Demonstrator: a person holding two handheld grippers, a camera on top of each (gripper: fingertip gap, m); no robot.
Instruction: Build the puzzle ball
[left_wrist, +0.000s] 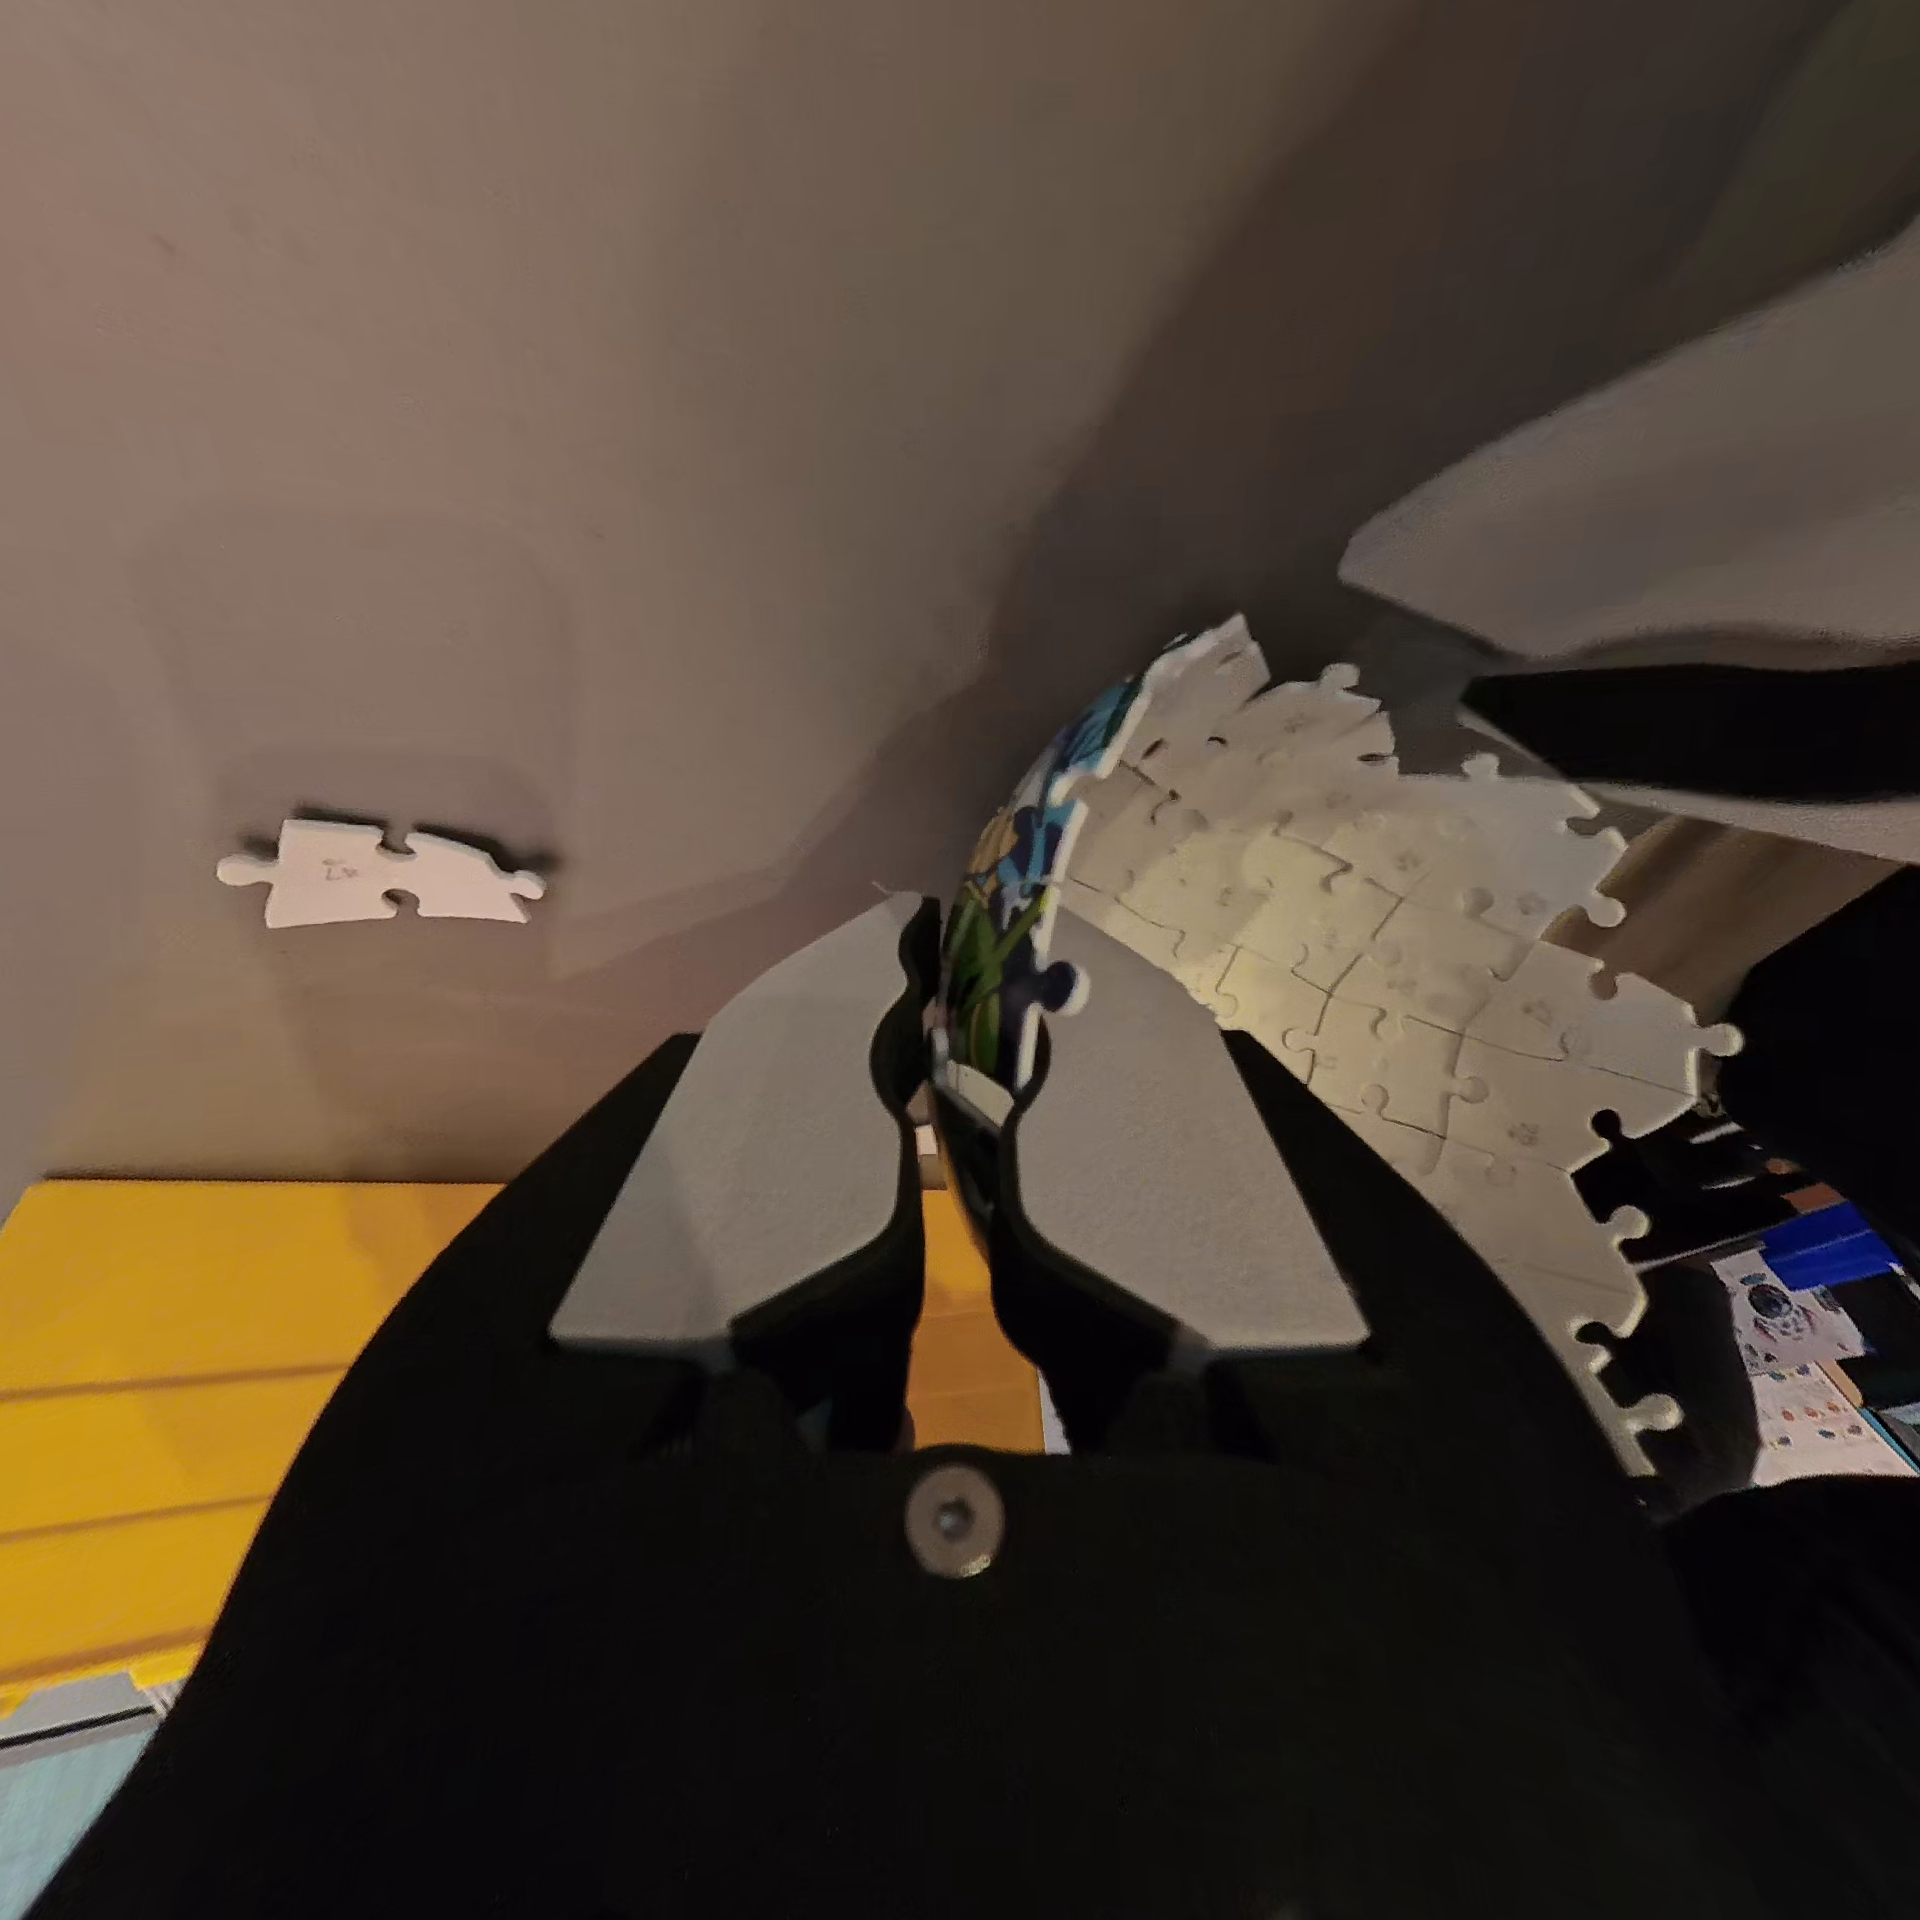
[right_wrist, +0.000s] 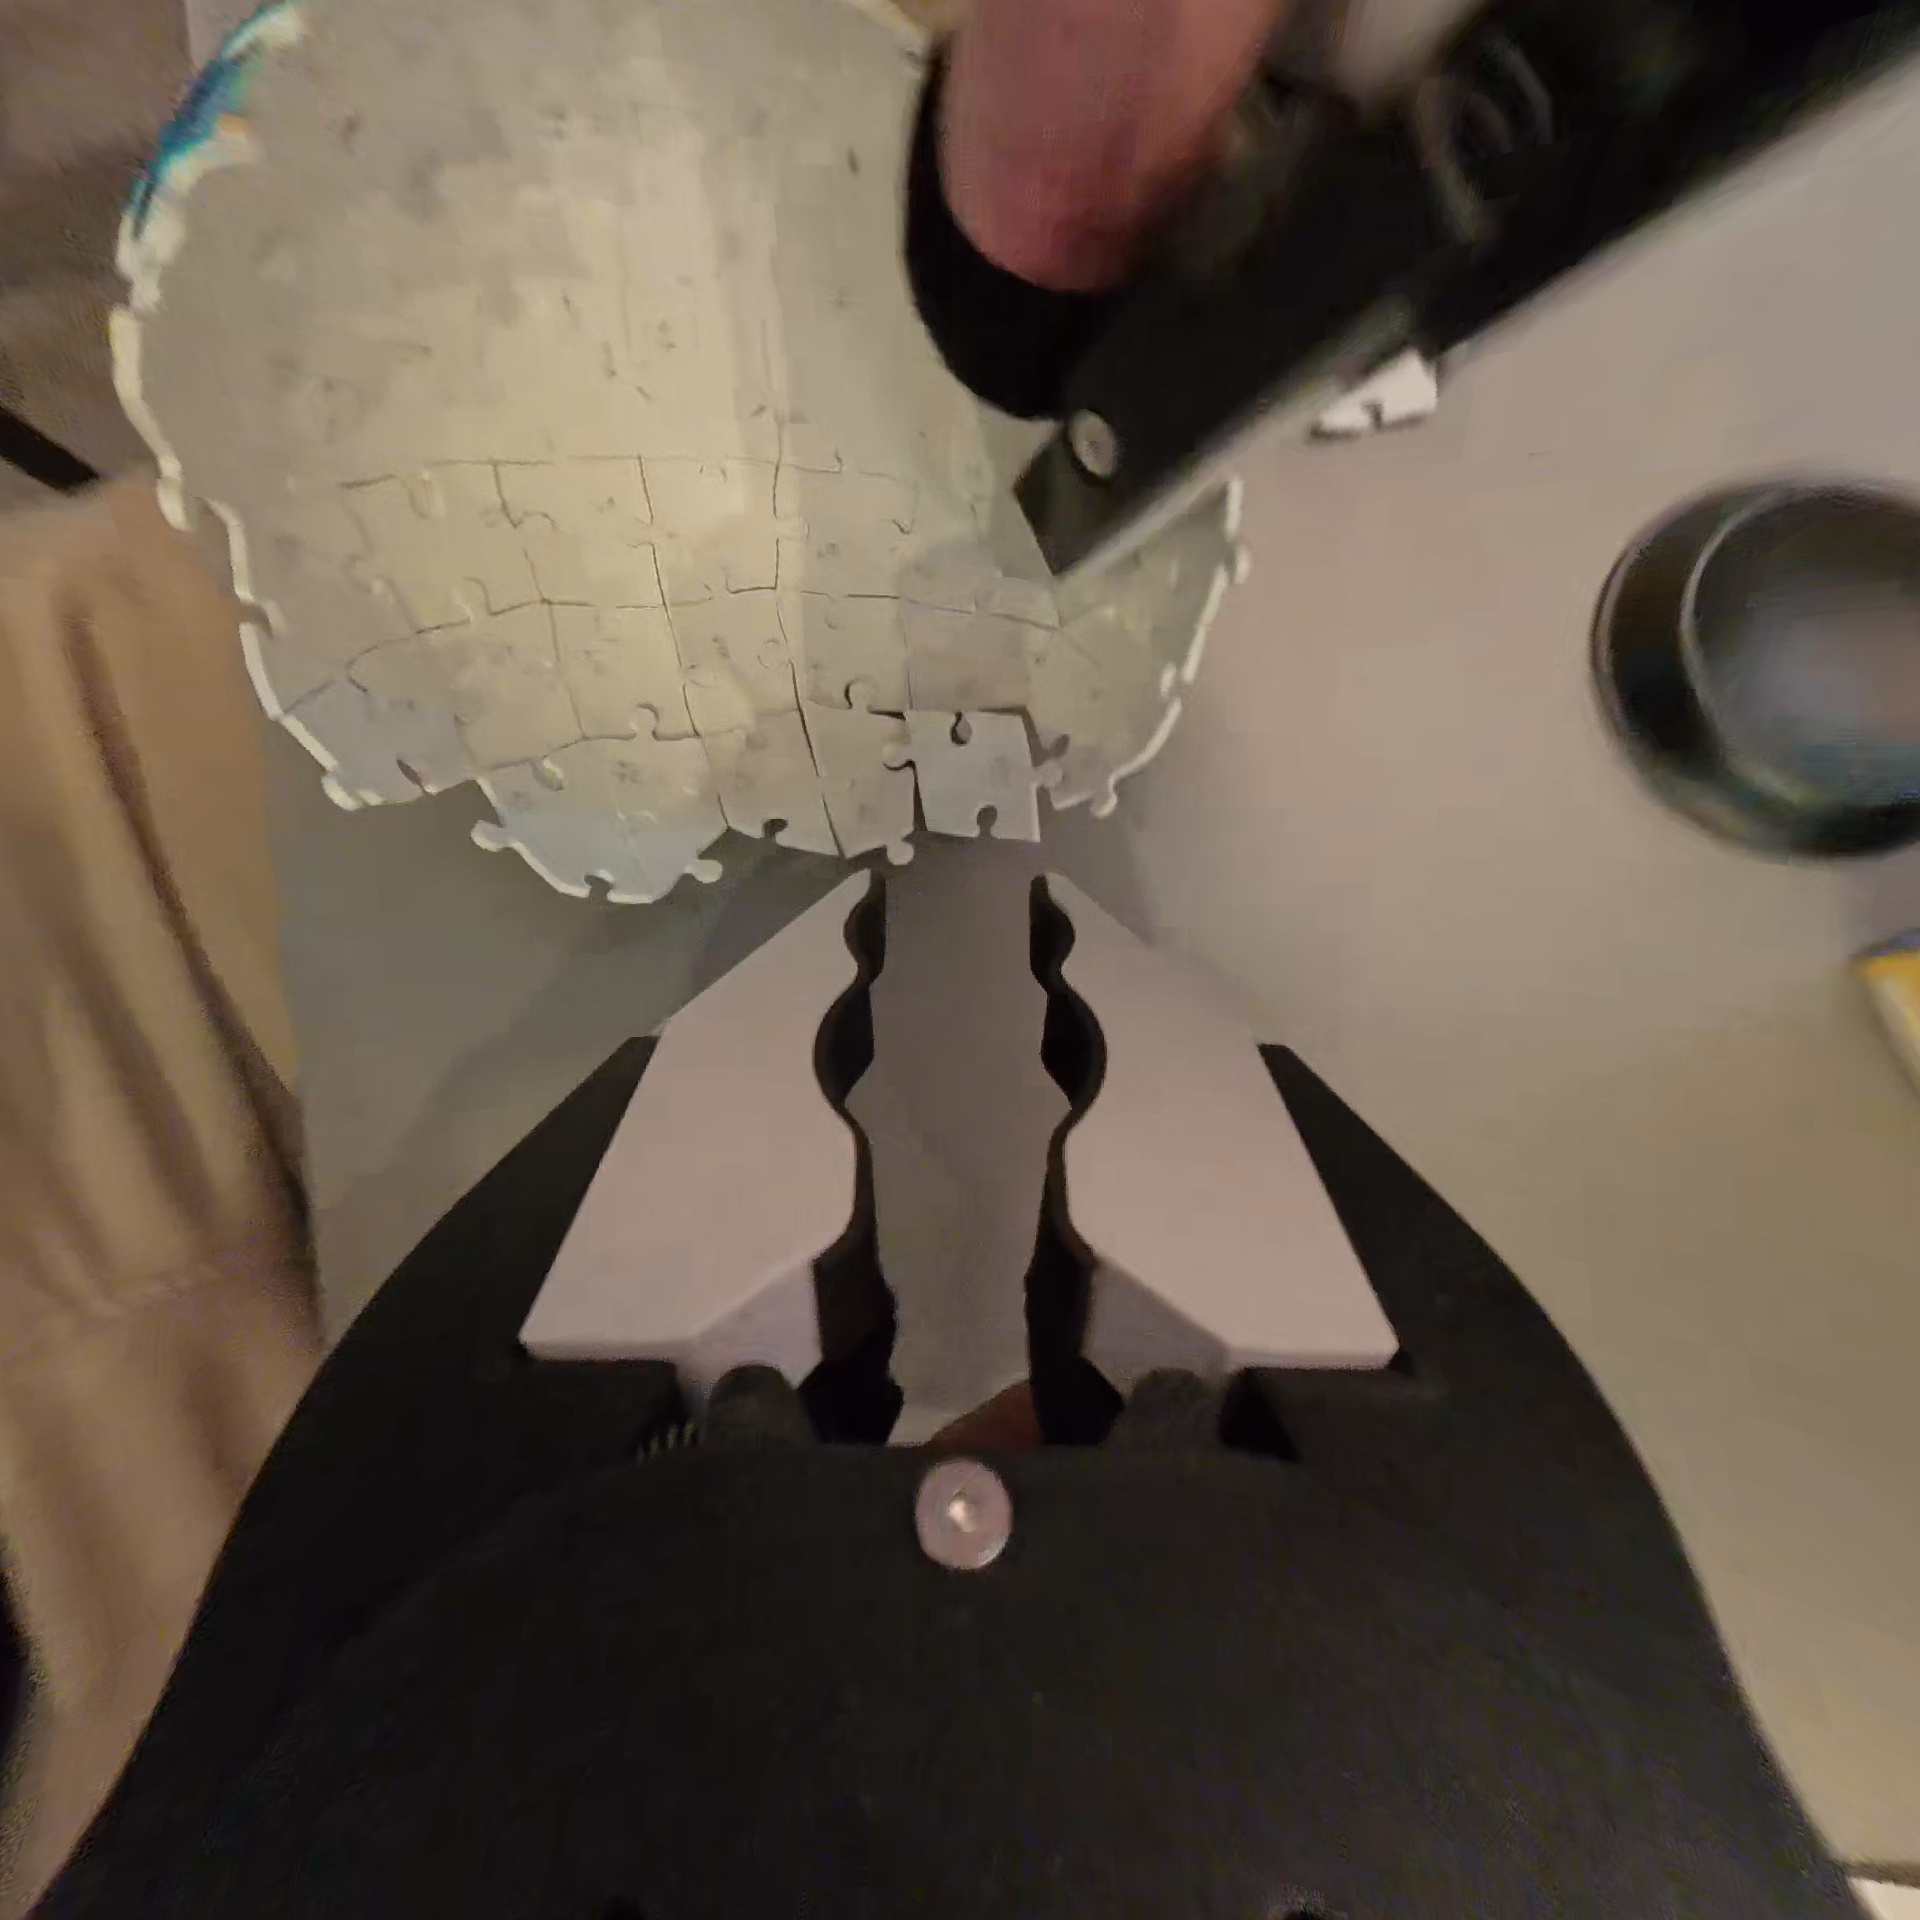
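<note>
My left gripper (left_wrist: 971, 997) pinches the rim of the half-built puzzle ball (left_wrist: 1351, 935), holding it up over the grey table (left_wrist: 623, 416). My right gripper (right_wrist: 956, 883) is open and empty, just below the shell's newest edge piece (right_wrist: 971, 774). That piece looks freshly fitted, I think. Next I fetch the loose pair of pieces (left_wrist: 379, 873) on the table.

The lower rim of the puzzle ball shell (left_wrist: 1351, 966) vanishes between the left gripper (left_wrist: 971, 1029) fingers, so the contact there is hidden. Ahead and to the right of the right gripper (right_wrist: 956, 883), a dark round object (right_wrist: 1787, 665) is blurred and cut by the picture's edge. Above it, a hand (right_wrist: 1081, 135) is smeared by motion blur, and the loose piece (right_wrist: 1371, 400) peeks half-hidden from behind the far gripper.
</note>
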